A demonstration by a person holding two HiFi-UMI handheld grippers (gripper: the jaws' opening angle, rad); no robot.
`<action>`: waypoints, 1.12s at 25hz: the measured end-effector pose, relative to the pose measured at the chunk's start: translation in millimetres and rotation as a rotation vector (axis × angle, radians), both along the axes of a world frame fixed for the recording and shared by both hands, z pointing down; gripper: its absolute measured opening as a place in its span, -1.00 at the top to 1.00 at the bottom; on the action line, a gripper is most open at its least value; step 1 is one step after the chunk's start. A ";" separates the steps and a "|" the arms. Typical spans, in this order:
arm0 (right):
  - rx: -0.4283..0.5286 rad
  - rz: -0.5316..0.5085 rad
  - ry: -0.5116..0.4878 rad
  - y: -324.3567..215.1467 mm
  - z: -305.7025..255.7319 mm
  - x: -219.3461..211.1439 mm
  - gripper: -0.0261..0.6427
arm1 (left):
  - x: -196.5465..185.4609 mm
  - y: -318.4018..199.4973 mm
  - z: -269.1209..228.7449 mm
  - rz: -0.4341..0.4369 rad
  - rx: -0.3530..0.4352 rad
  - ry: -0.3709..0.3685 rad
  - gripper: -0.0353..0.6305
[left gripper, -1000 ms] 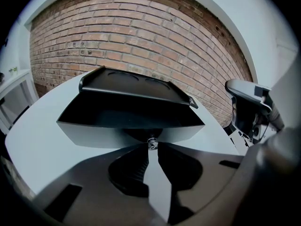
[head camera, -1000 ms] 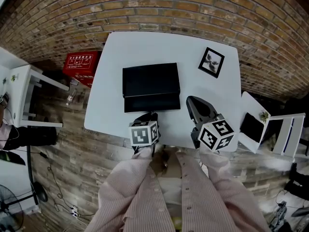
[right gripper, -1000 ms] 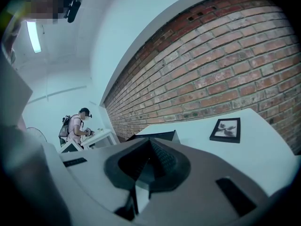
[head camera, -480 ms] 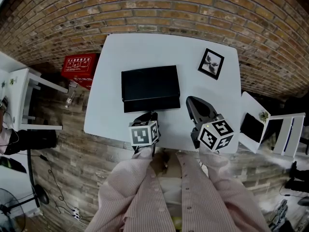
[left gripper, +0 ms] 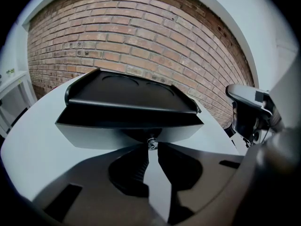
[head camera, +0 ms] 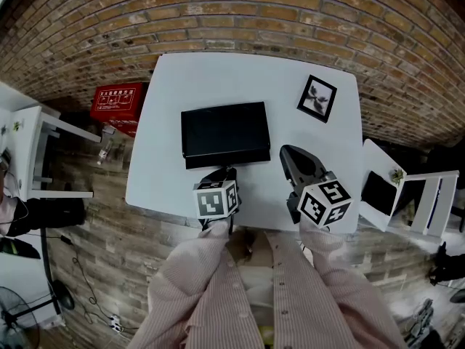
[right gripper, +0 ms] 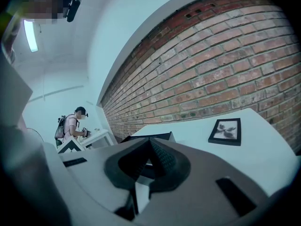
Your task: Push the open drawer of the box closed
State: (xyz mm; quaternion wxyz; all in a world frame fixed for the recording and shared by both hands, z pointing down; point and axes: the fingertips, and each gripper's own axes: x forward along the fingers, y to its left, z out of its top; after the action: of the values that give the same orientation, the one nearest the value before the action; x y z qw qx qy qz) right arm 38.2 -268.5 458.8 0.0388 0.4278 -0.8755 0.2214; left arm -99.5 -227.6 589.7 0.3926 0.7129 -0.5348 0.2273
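Observation:
A black box [head camera: 225, 131] lies mid-table with its drawer [head camera: 227, 161] showing only as a thin strip along the near side. In the left gripper view the box [left gripper: 131, 91] fills the middle, and the drawer front [left gripper: 94, 136] carries a small metal knob [left gripper: 151, 143]. My left gripper [head camera: 221, 171] [left gripper: 151, 146] is at that front, its tips shut on the knob. To the right, my right gripper [head camera: 288, 153] [right gripper: 149, 144] hovers over the table beside the box, shut with nothing in it.
The white table [head camera: 163, 173] also holds a framed picture [head camera: 317, 95] [right gripper: 225, 131] at its far right. A red crate [head camera: 115, 100] sits on the floor at left, with white furniture [head camera: 407, 187] at right. A brick wall runs behind, and a person [right gripper: 70, 125] stands far off.
The part of the drawer sticking out of the box has shrunk from a broad band to a thin strip. Both grippers keep their places in the view.

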 end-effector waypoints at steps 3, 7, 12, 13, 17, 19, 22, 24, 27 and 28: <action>-0.001 0.002 0.000 -3.3 0.2 0.8 0.91 | -0.5 -3.9 -0.2 -0.001 -0.001 -0.002 0.72; -0.003 0.005 -0.002 -7.0 1.1 1.5 0.91 | -1.3 -8.2 -0.3 -0.003 0.000 -0.004 0.72; -0.005 0.004 -0.002 -10.7 3.2 1.1 0.91 | -1.9 -14.0 0.4 -0.004 0.007 -0.006 0.72; -0.006 0.003 -0.003 -11.5 3.5 0.9 0.91 | -2.0 -14.9 0.5 -0.005 0.005 -0.006 0.72; -0.007 0.003 -0.001 -13.9 4.2 1.2 0.91 | -2.4 -18.0 0.1 -0.008 0.003 -0.007 0.72; -0.009 0.005 0.000 -15.4 4.5 2.5 0.91 | -2.6 -19.7 0.5 -0.009 0.003 -0.007 0.72; -0.009 0.010 -0.001 -18.1 4.8 4.5 0.91 | -2.5 -22.7 0.3 -0.010 0.005 -0.009 0.72; -0.009 0.011 -0.002 -18.9 5.4 5.3 0.91 | -2.6 -23.7 0.5 -0.010 0.005 -0.010 0.72; -0.010 0.013 0.000 -20.4 5.8 5.0 0.91 | -3.4 -25.2 -0.3 -0.011 0.006 -0.010 0.72; -0.011 0.014 -0.001 -21.0 5.5 5.0 0.91 | -3.6 -25.6 -0.5 -0.011 0.005 -0.010 0.72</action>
State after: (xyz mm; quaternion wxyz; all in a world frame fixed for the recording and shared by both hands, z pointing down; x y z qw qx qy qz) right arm 43.2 -289.5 464.4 0.0392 0.4336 -0.8713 0.2264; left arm -103.1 -253.3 589.2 0.3892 0.7100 -0.5410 0.2273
